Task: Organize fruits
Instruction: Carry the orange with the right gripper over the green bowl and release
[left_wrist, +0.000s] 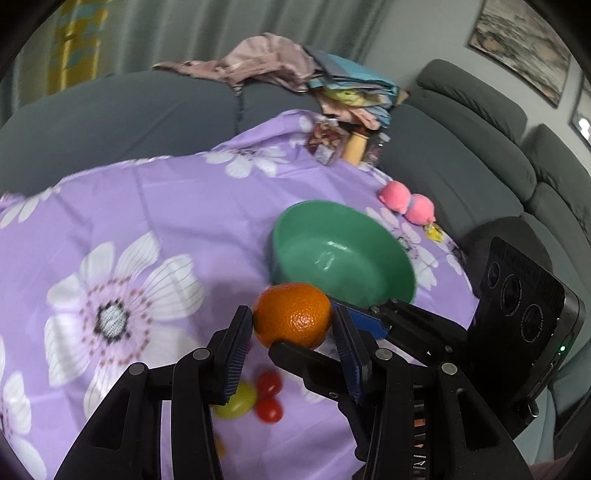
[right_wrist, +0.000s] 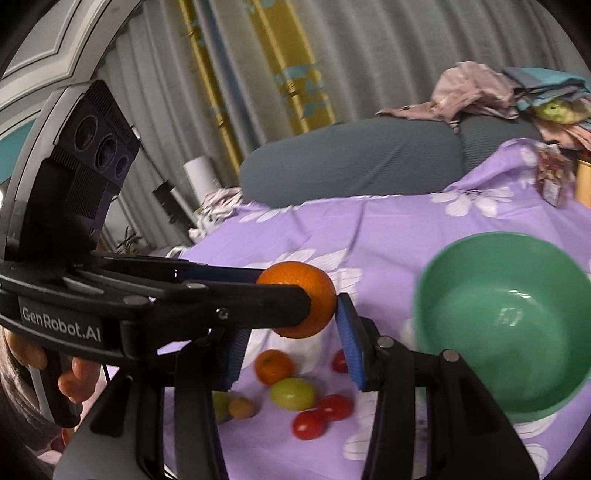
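Purple floral cloth (left_wrist: 177, 206) below; both grippers (left_wrist: 291, 325) (right_wrist: 291, 325) (crossed) pinch one orange (left_wrist: 293, 314), tilted downward.

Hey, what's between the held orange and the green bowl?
In the right wrist view, only one blue-padded finger of the right gripper stands between the orange and the green bowl, with purple cloth showing behind.

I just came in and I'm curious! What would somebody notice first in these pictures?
The bright orange grabs the eye: it hangs above the table, pinched by the left gripper and the right gripper at once. Just beyond it sits an empty green bowl on the purple flowered cloth, with small fruits scattered below.
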